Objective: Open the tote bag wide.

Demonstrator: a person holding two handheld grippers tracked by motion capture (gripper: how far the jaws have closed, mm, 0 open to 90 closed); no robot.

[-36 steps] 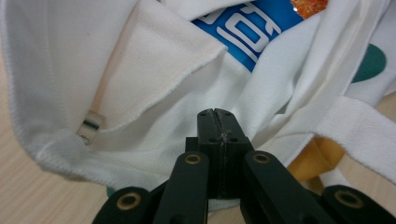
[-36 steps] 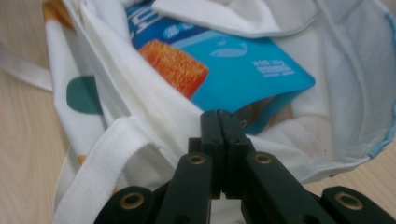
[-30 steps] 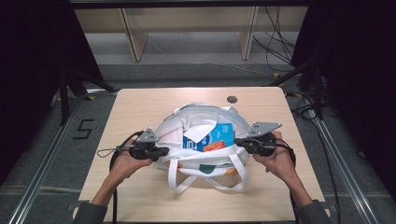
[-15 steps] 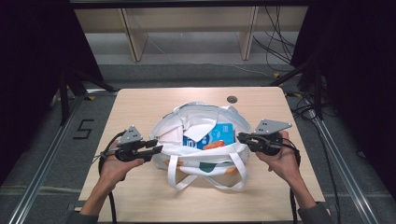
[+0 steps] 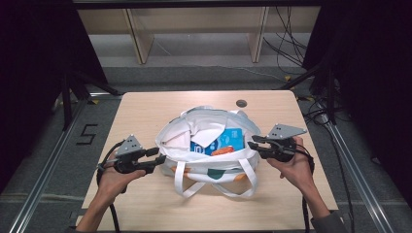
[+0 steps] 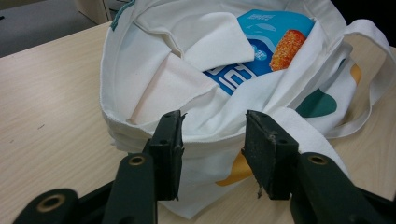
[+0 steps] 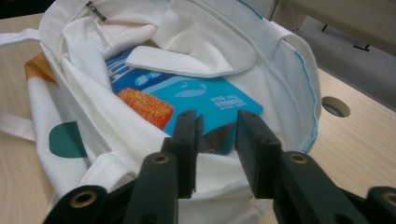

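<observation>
Bag [image 5: 209,145], white cloth, mid-table [image 5: 145,107], nearer front edge, long axis left-right, mouth upward, straps toward front edge. Blue packet [image 5: 221,141] inside. Left gripper [image 5: 156,161] spread wide at bag's left rim; right gripper [image 5: 251,143] released at right rim.

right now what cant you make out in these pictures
- Blue packet in the white bag: its lower part lies under cloth folds in both gripper views, and its print is too blurred to read.
- Anything beneath the packet: hidden by it and the bag's sides.
- Right gripper: whether its jaws touch the bag's rim is unclear.
- Left gripper: jaws apart, contact with the rim unclear.
</observation>
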